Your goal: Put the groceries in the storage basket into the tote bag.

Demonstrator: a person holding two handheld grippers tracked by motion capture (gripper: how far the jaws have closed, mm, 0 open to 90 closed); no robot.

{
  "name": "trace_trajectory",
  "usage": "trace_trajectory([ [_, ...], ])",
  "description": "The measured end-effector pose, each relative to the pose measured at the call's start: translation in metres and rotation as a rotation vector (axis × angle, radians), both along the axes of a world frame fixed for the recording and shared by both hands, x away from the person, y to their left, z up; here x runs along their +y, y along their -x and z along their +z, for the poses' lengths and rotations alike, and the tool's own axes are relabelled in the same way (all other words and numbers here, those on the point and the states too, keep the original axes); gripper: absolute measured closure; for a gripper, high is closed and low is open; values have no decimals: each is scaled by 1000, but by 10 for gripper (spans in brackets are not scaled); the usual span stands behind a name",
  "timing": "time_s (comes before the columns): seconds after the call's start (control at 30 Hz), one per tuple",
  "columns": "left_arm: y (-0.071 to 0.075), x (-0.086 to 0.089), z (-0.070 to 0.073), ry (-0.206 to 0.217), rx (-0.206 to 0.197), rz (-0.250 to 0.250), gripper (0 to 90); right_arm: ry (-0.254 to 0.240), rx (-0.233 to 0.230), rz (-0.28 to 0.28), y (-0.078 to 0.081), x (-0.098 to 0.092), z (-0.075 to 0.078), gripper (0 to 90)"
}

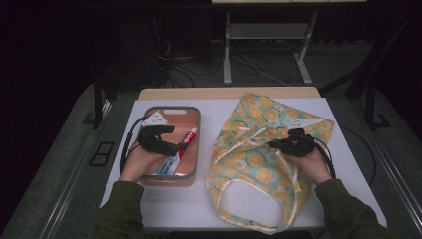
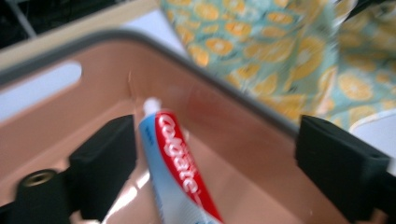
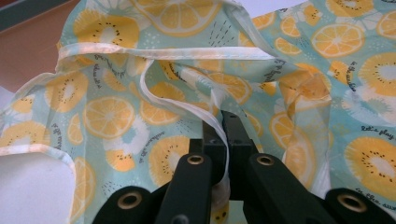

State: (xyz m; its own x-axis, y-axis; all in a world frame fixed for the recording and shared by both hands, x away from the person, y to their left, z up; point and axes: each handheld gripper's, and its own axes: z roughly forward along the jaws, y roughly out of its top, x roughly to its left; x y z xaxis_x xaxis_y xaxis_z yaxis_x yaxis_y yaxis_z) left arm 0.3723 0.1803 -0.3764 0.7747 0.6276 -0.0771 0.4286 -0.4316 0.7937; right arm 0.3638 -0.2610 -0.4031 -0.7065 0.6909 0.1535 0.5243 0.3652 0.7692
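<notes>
Toothpaste (image 2: 180,163) between left tongs (image 2: 215,163), right tongs (image 3: 223,135) pinching bag (image 3: 140,116)

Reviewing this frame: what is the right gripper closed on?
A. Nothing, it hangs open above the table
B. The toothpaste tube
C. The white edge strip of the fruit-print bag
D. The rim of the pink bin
C. In the right gripper view the right gripper has its fingers shut on the white edge strip of the fruit-print bag, while the toothpaste tube lies in the pink bin between the open left gripper fingers.
</notes>
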Motion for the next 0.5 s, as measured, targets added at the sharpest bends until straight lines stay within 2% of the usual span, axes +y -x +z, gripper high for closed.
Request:
trace_trajectory([
  [0.1, -6, 0, -8, -53, 44, 15, 184, 1, -4, 4, 0, 0, 0, 895],
  [0.2, -12, -1, -17, -68, 91, 14, 239, 0, -4, 5, 0, -1, 0, 895],
  [0.33, -18, -7, -30, -124, 166, 16, 299, 0, -5, 5, 0, -1, 0, 895],
  [0.4, -20, -9, -35, -167, 187, 31, 311, 3, -6, 6, 0, -1, 0, 895],
  [0.5, -23, -11, -39, -196, 212, 36, 341, 4, -5, 6, 0, 0, 0, 895],
])
